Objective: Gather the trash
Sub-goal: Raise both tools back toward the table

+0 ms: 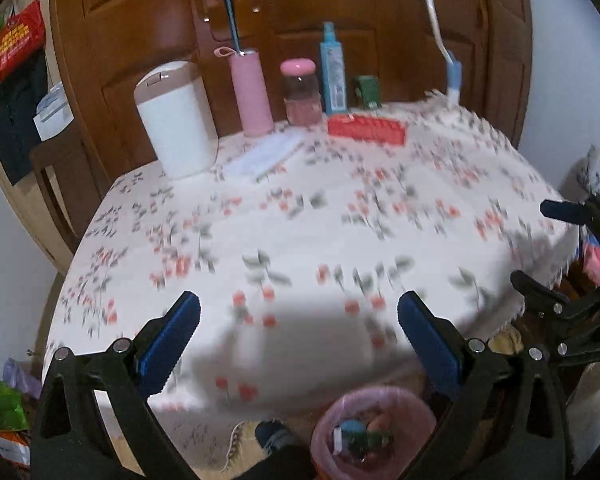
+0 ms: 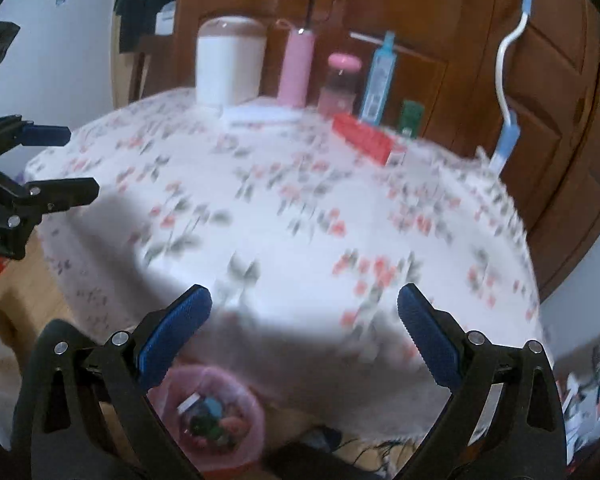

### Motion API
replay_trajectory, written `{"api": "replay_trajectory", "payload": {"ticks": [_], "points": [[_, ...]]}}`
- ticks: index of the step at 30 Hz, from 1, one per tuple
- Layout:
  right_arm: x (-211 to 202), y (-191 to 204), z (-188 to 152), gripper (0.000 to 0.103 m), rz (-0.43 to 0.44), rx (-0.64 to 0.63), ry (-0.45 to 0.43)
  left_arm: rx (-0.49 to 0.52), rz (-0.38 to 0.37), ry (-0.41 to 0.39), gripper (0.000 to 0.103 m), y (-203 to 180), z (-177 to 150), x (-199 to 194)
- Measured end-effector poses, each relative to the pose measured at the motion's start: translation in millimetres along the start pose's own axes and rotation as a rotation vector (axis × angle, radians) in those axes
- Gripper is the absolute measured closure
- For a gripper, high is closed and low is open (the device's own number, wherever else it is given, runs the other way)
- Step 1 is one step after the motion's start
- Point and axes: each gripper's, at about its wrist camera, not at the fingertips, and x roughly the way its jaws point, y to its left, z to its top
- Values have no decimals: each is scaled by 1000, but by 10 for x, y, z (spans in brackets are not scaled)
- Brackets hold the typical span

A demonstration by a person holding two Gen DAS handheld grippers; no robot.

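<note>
I hold the left claw point(image 1: 298, 322) and right claw point(image 2: 304, 316) wide open and empty above the near edge of the tabletop point(image 1: 300, 216), likely between pickups. The pink-lined trash bin point(image 1: 374, 426) sits on the floor just below that edge, already holding scraps. Bottles, a white canister point(image 1: 176, 120) and a red box point(image 1: 366, 130) line the far side, against a wooden door point(image 1: 300, 4); the floral cloth looks bare of litter

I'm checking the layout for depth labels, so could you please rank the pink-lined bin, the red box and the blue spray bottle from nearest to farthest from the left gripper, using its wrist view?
1. Pink-lined bin: just below the left gripper, on the floor.
2. Red box: far side of the table, right of centre.
3. Blue spray bottle: upright behind the box, by the door.
</note>
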Motion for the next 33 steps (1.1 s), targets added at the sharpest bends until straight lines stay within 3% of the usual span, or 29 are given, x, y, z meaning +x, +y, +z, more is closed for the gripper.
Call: {"api": "replay_trajectory", "payload": {"ticks": [10,33], "points": [[379,-327,550,6,-6,-6,-30,-10,6,27,5,216,485,592],[1967,-1052,1556,6,1,-24,47,-5,10,114,5,436,1126,1851]]}}
